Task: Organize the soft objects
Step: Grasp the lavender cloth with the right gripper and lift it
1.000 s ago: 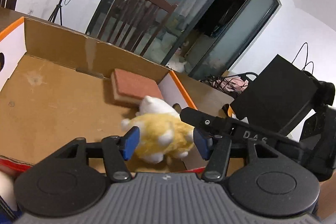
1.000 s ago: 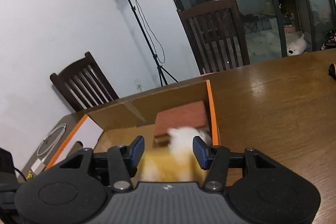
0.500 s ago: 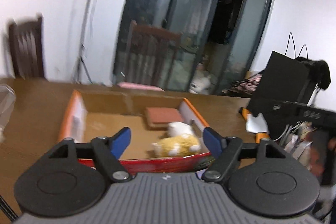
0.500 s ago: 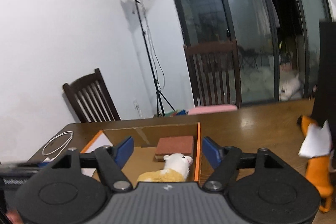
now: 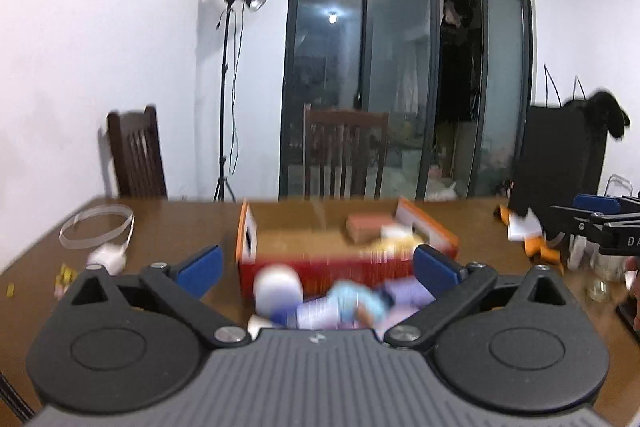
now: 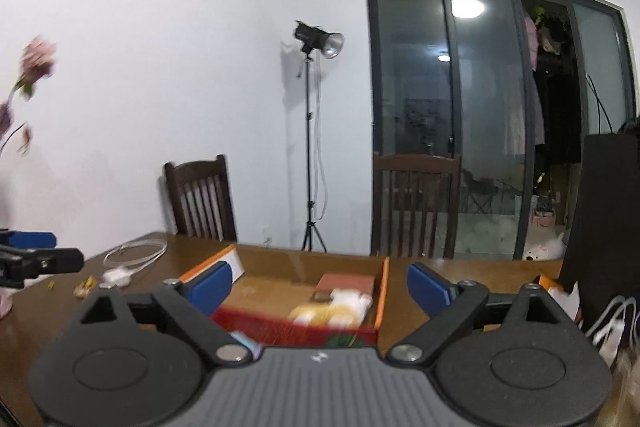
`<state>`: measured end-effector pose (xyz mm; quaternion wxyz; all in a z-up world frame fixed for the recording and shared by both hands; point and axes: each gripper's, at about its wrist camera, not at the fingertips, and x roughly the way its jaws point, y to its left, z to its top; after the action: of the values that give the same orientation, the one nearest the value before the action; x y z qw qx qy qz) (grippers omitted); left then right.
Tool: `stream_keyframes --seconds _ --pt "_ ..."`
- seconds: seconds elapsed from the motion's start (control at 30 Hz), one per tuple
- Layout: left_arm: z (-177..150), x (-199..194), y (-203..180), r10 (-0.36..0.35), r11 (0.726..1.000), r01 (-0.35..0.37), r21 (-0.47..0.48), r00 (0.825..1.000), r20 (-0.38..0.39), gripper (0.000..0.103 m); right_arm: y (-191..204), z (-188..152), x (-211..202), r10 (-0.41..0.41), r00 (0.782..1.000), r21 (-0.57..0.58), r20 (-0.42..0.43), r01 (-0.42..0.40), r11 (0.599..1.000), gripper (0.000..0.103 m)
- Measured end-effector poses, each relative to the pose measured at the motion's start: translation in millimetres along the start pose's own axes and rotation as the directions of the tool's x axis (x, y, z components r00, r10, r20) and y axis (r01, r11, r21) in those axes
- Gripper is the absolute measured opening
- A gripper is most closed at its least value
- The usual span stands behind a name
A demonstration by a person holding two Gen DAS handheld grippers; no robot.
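Now, plush toy: we see the yellow-and-white plush toy (image 5: 396, 239) lying inside the box (image 5: 344, 267), against its right wall, just beside the red sponge block (image 5: 366, 225).
Box: open cardboard, red front, orange edging, standing on the bench (image 5: 180, 227).
Loose soft objects: a blurred cluster (image 5: 340, 303) of white, light-blue and lilac pieces lies on the bench just in front of the box; we cannot tell what each is.
Left gripper (image 5: 316, 265): spread wide, empty, hovering above that cluster.
Right gripper (image 6: 318, 285): spread wide too, empty, facing the box from the near side.
Step in hand: we judge 1 toy is stowed and we are lining up for the next pick.
Next move: lower the left gripper over 1 piece of the cluster, close gently, lift clear of the front wall.
Writing: only "DA" on the right gripper's side in the left view; nothing else legible.
Other: cable coil (image 5: 96, 229) at the bench's left.
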<state>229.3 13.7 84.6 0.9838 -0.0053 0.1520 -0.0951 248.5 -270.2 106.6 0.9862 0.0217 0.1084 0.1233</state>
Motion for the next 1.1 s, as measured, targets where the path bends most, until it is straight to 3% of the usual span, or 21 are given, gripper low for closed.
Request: stream_keyframes --seconds 0.17,0.27,0.4,0.53,0.63,0.77,0.83,0.9,1.03,1.1 --pt "-67 -28 -5 -0.006 0.999 0.003 -0.034 0.998 -0.070 0.103 18 -68 -32 0.036 0.998 0.066 -0.054 -0.033 0.997 0.095" --pt "-87 -30 2 -0.035 0.997 0.025 -0.068 0.990 -0.135 0.103 23 -96 -41 0.066 0.992 0.116 -0.108 -0.054 0.992 0.094" --pt "-87 -17 5 -0.034 0.997 0.025 -0.067 0.991 -0.129 0.103 28 -104 -29 0.072 0.986 0.113 -0.154 -0.055 0.992 0.092" --pt "-78 -3 4 -0.140 0.978 0.126 -0.164 0.987 -0.078 0.103 15 -103 -9 0.045 0.989 0.187 -0.143 -0.018 0.982 0.088" --pt "-71 21 -7 -0.152 0.979 0.138 -0.147 0.984 -0.088 0.101 -3 -103 19 0.029 0.985 0.275 -0.167 0.018 0.961 0.087" --pt "-51 65 -24 -0.207 0.971 0.193 -0.141 0.973 -0.097 0.086 -36 -99 60 -0.006 0.984 0.356 -0.180 0.071 0.932 0.085" --pt "-41 97 -32 -0.235 0.964 0.213 -0.157 0.963 -0.134 0.068 -53 -95 87 0.008 0.983 0.397 -0.185 0.067 0.915 0.083" --pt "-32 135 -41 -0.242 0.962 0.208 -0.178 0.950 -0.199 0.058 -68 -93 112 0.034 0.978 0.446 -0.204 0.061 0.893 0.075" --pt "-30 195 -55 -0.199 0.972 0.149 -0.183 0.935 -0.293 0.056 -88 -96 150 0.076 0.970 0.513 -0.231 0.055 0.857 0.068" --pt "-32 210 -58 -0.204 0.971 0.151 -0.188 0.928 -0.311 0.049 -92 -103 159 0.092 0.962 0.528 -0.255 0.059 0.847 0.053"
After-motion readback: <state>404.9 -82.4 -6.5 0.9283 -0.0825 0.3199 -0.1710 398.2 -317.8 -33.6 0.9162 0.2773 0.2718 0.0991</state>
